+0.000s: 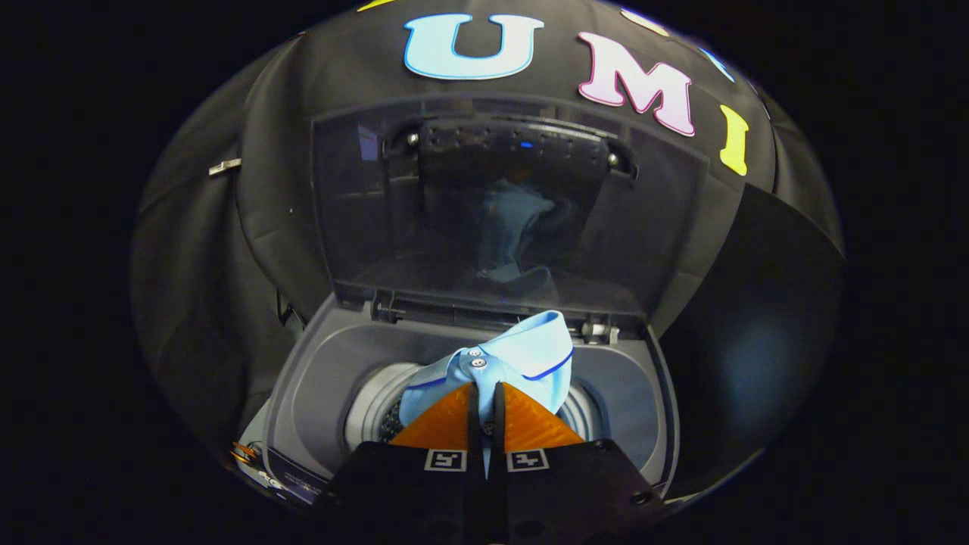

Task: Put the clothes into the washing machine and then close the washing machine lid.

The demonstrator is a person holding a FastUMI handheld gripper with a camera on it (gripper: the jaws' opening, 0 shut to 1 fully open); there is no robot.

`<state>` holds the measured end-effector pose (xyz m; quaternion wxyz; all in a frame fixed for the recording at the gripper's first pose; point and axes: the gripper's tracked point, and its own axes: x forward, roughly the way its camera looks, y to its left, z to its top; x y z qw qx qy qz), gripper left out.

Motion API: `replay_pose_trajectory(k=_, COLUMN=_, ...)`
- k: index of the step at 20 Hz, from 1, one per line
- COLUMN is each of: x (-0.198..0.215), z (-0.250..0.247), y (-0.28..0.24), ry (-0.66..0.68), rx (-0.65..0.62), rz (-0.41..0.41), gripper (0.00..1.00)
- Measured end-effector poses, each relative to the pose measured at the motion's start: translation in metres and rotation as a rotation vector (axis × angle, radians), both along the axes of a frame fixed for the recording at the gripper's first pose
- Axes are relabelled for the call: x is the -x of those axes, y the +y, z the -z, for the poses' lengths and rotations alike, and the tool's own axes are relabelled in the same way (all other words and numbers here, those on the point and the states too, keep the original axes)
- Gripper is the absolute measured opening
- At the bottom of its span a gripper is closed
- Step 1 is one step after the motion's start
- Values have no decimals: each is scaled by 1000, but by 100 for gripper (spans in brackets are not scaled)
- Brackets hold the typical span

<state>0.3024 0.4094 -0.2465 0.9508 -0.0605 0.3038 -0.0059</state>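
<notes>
A light blue polo shirt [522, 356] with white buttons and a dark blue collar stripe is pinched between my gripper's [484, 390] two fingers, which are shut on it near the collar. The shirt hangs over the round drum opening [371, 409] of a grey top-loading washing machine [318, 378], just beyond the fingertips. The machine's dark see-through lid [515, 204] stands raised behind the drum and mirrors the shirt faintly. Most of the shirt's body is hidden below the fingers.
The lid hinge [598, 331] sits at the back rim, right of the shirt. Black cloth wall surrounds the machine on all sides. A control panel edge [291, 473] shows at the machine's near left corner.
</notes>
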Motion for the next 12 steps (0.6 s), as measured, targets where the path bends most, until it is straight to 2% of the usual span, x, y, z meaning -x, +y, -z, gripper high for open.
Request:
replay_pose_trajectory(k=8, x=7, z=74, y=-3, ry=140, rx=22, rz=-2, gripper=5)
replay_pose_trajectory(k=12, x=14, z=82, y=-2, ry=201, rx=9, rz=10, gripper=5)
